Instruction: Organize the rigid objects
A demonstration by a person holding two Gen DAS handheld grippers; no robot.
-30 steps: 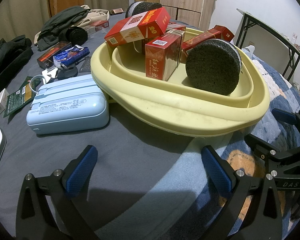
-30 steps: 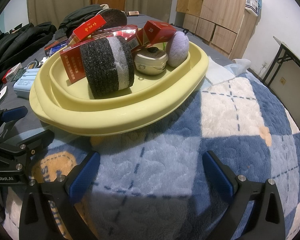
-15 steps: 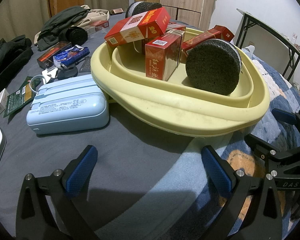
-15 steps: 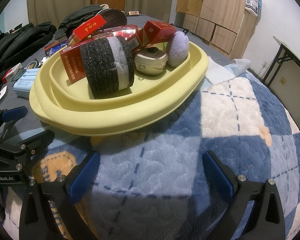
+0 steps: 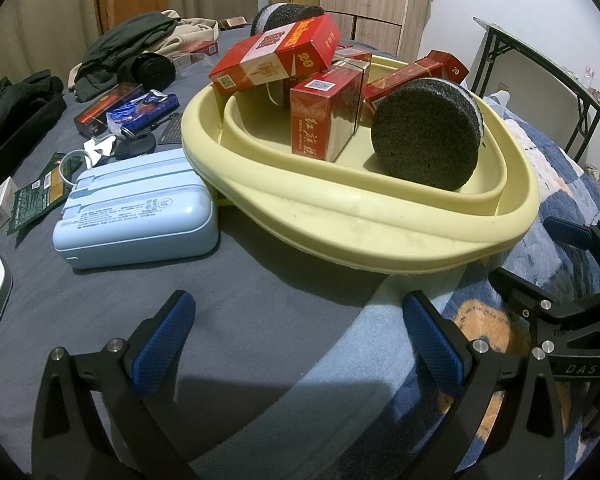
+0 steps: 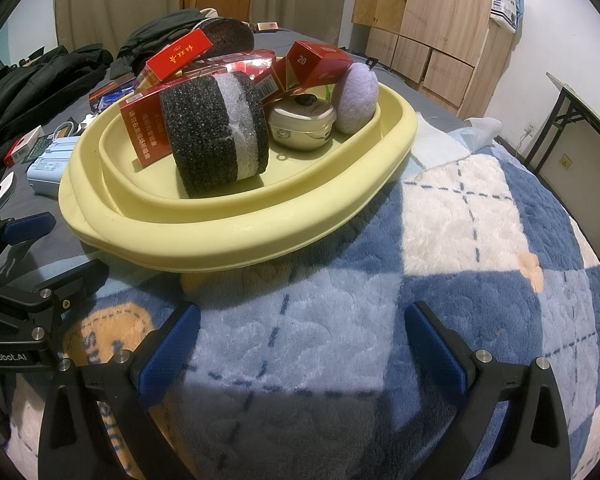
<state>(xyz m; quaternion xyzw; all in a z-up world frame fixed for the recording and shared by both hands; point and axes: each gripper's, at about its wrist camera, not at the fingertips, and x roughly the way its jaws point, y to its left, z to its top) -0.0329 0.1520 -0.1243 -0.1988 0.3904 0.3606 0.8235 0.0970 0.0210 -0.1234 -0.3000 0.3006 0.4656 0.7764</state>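
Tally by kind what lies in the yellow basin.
Red cigarette packs: 5 showing
Black sponge disc: 1 (a second disc behind the pile may lie outside)
Metal tin: 1
Lilac puff: 1
Total in the yellow basin: 8

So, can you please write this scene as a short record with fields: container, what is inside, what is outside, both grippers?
container: yellow basin on the bed
inside: red boxes, black sponge disc, metal tin, purple puff
outside: light blue case beside the basin; red carton and blue wrapper farther off
left gripper: open, empty, over the grey sheet
right gripper: open, empty, over the blue checked blanket
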